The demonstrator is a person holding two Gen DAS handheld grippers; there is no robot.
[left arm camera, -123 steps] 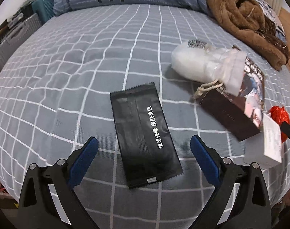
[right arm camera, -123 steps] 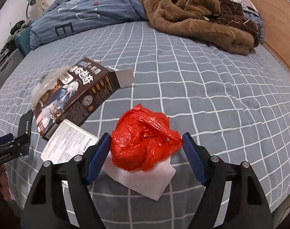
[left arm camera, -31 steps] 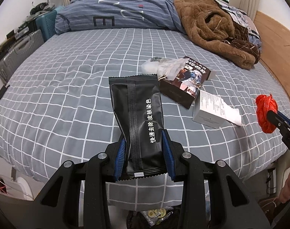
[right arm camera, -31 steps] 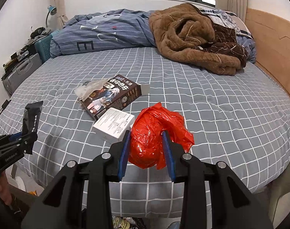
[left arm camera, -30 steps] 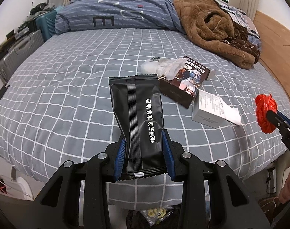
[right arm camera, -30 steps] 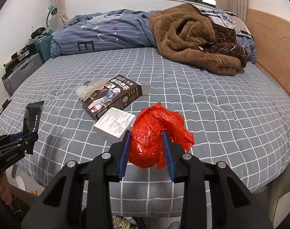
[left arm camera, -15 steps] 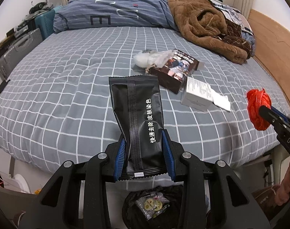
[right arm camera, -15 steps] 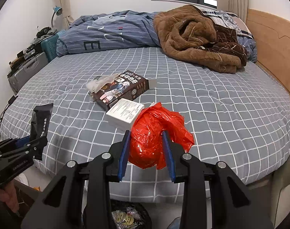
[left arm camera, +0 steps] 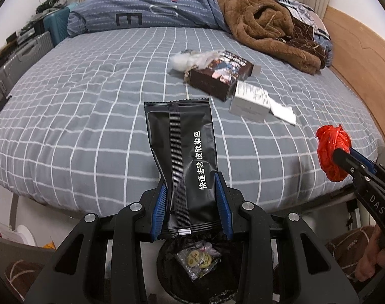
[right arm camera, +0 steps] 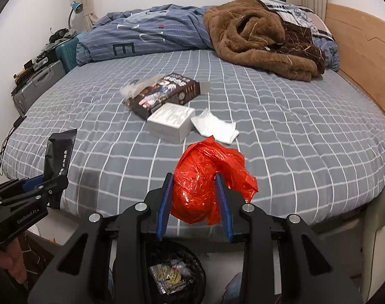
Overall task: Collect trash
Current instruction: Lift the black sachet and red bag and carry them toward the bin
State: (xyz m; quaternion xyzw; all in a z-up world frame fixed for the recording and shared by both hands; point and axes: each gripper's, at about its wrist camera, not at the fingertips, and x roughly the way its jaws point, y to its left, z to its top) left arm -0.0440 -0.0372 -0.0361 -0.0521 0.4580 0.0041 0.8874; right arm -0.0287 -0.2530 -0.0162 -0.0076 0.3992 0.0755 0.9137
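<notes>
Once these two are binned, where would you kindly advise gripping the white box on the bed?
Probably across the white box's short sides, coming from above: it lies flat, and the brown box crowds one long side while the tissue sits against the other.

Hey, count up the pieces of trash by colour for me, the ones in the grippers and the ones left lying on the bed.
Black: 1, the black sachet in the left gripper.
Red: 1, the red plastic bag in the right gripper.
Dark brown: 1, the printed carton.
White: 2, the white box and the tissue.
Clear: 1, the plastic pouch.
Total: 6.
</notes>
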